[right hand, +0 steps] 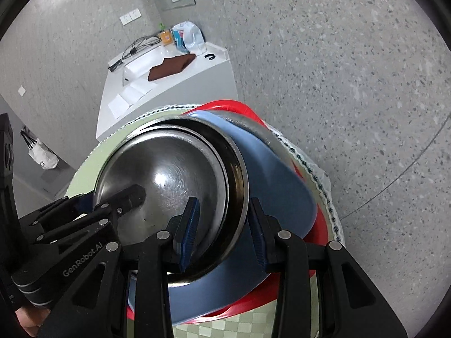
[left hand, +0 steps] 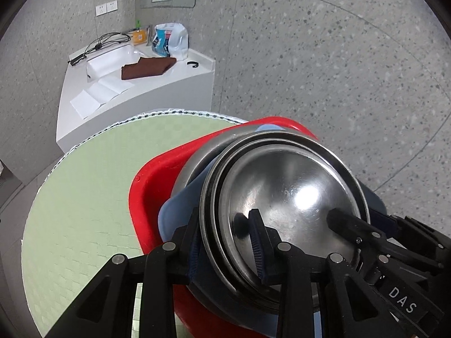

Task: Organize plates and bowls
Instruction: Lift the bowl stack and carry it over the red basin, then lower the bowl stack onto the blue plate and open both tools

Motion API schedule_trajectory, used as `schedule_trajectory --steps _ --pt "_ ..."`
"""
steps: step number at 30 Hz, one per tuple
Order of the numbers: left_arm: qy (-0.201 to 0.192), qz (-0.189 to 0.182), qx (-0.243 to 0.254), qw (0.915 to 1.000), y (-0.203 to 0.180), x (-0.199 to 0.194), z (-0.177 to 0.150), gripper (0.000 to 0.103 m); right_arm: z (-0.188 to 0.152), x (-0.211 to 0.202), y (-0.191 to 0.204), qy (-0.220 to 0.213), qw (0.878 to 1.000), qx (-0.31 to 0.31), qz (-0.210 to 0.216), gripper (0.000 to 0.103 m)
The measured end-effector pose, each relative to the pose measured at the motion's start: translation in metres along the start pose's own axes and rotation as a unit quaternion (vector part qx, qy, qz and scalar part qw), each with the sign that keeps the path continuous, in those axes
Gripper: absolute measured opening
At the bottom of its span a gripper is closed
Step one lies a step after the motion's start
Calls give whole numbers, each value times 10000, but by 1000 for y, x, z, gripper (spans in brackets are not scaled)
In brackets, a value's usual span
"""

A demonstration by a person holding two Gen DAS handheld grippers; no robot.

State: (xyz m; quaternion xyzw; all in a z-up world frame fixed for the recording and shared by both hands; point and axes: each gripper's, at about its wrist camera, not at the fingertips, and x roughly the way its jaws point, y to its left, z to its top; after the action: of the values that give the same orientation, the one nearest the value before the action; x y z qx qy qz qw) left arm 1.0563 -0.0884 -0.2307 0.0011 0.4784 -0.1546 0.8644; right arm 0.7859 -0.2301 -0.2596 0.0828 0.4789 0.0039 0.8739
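Observation:
A stack of nested steel bowls [left hand: 284, 194] [right hand: 169, 180] sits on a blue plate [left hand: 180, 205] [right hand: 276, 191], with a larger steel dish [left hand: 197, 155] beneath, all inside a red basin [left hand: 152, 186] [right hand: 318, 256]. My left gripper [left hand: 225, 242] straddles the left rim of the stack, one finger inside the top bowl, one outside. My right gripper [right hand: 222, 231] straddles the right rim the same way. Each gripper's fingertip shows in the other's view, resting in the top bowl. The jaws stand close on the rims.
The basin stands on a round table with a pale green mat [left hand: 84, 202] [right hand: 225, 326] and white lace trim. Behind is a white counter [left hand: 135, 90] [right hand: 169, 90] with a brown cloth [left hand: 146, 67], papers, cables and bottles. Speckled grey floor lies to the right.

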Motion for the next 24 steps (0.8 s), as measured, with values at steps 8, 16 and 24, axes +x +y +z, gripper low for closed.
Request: schedule_trajectory --steps 8,16,24 --pt "-274 120 0 9996 0 -17 -15 54 -2 -2 -1 -92 9999 -97 -43 38" --pt "-799 276 -221 9962 8 -69 -41 86 -9 -34 -1 -395 9992 -106 18 55" --pt "-1922 735 -81 9786 5 -186 -119 102 -52 -118 26 -1064 9941 -188 4 83"
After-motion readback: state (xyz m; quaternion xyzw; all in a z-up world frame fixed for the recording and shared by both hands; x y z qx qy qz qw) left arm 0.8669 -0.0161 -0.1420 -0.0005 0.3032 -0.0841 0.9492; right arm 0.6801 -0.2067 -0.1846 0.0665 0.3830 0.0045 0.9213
